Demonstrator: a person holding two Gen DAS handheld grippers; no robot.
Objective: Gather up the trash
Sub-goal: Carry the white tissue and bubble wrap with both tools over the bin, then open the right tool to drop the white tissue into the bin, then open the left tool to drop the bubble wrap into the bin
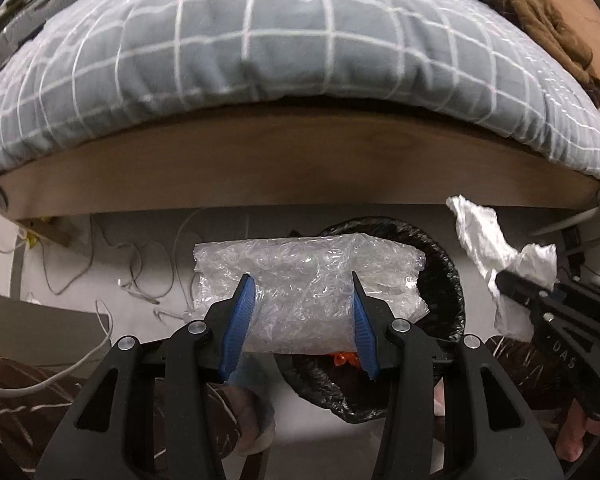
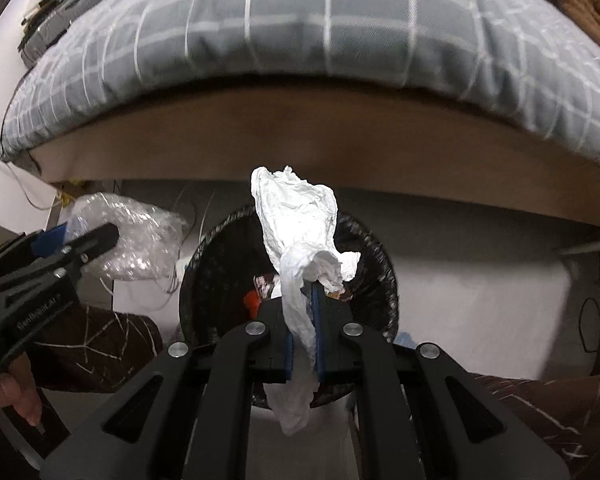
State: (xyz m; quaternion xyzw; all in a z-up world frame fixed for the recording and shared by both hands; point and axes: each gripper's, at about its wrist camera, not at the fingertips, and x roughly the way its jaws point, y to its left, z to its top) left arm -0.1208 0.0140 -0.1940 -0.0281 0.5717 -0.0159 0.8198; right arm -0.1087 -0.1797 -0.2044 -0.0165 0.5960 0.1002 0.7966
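My left gripper (image 1: 302, 286) is shut on a crumpled wad of clear bubble wrap (image 1: 308, 280), its blue pads pressing both sides. The wad hangs over the left rim of a round bin lined with a black bag (image 1: 448, 276). My right gripper (image 2: 310, 286) is shut on a crumpled white tissue (image 2: 296, 216), which sticks up above the pads and trails down between the fingers, right above the bin (image 2: 376, 252). Orange and dark scraps (image 2: 252, 300) lie inside the bin. Each gripper shows in the other's view: the right gripper (image 1: 508, 280) with the tissue (image 1: 484, 240), the left gripper (image 2: 100, 236) with the bubble wrap (image 2: 136, 240).
A bed with a grey checked duvet (image 1: 260, 40) and wooden frame (image 1: 300, 168) overhangs just behind the bin. White cables (image 1: 140, 272) lie on the pale floor at the left. The person's dark patterned trousers (image 2: 92, 340) and hands (image 2: 16, 392) sit at the lower edges.
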